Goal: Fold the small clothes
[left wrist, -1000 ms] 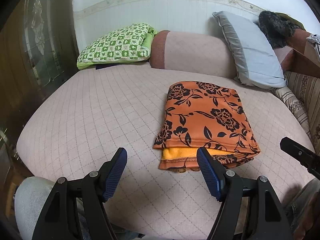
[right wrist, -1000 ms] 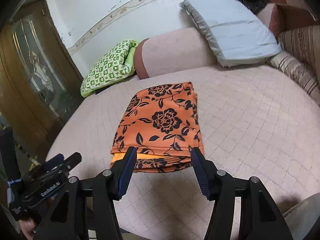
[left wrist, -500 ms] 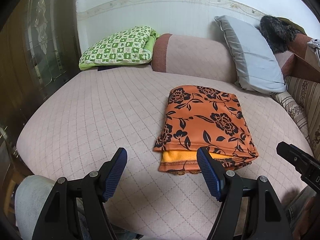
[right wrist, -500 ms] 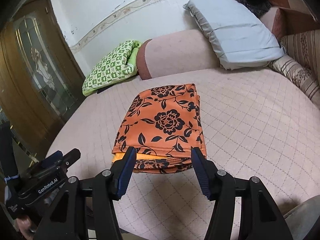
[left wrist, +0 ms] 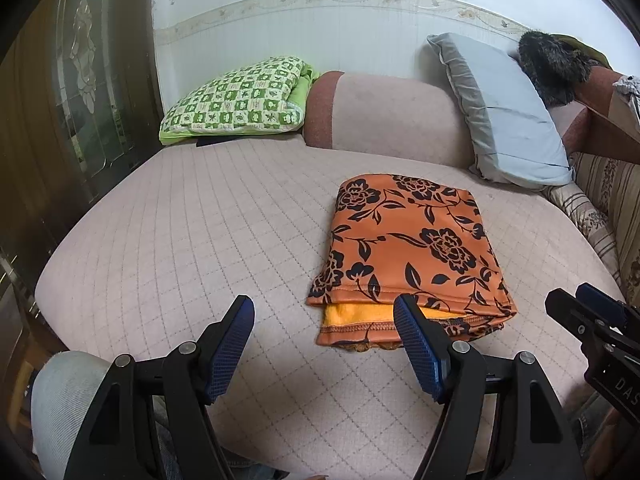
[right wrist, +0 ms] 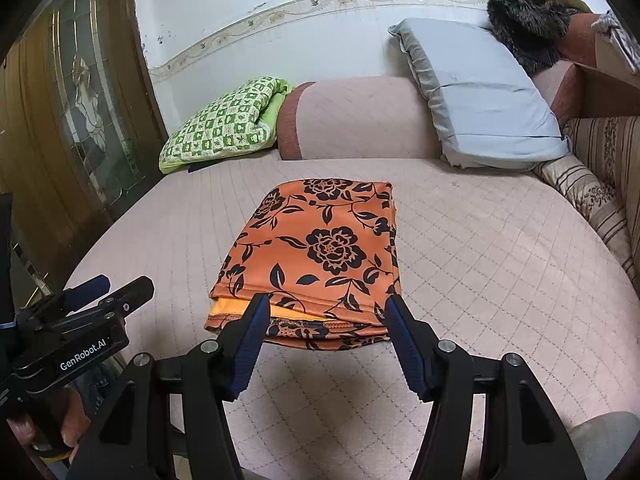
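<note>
An orange garment with black flowers (left wrist: 408, 248) (right wrist: 320, 252) lies folded in a neat rectangle on the pink quilted bed (left wrist: 200, 240) (right wrist: 500, 248), a yellow inner layer showing at its near edge. My left gripper (left wrist: 324, 316) hovers open above the bed, just short of the garment's near left corner, with nothing between its blue pads. My right gripper (right wrist: 324, 312) hangs over the garment's near edge; its jaws are opening and the pads touch no cloth. Each gripper also shows at the side of the other's view.
A green checked pillow (left wrist: 236, 100) lies at the back left, a pink bolster (left wrist: 384, 116) in the middle, a grey pillow (left wrist: 504, 116) at the back right. A dark fur item (right wrist: 524, 20) tops the headboard. A wooden door (right wrist: 60, 120) stands left. A person's knee (left wrist: 60, 396) is below.
The right gripper has rolled to a more level view and its jaws have widened slightly. The left gripper has tipped up a little, showing more wall. The garment has not moved.
</note>
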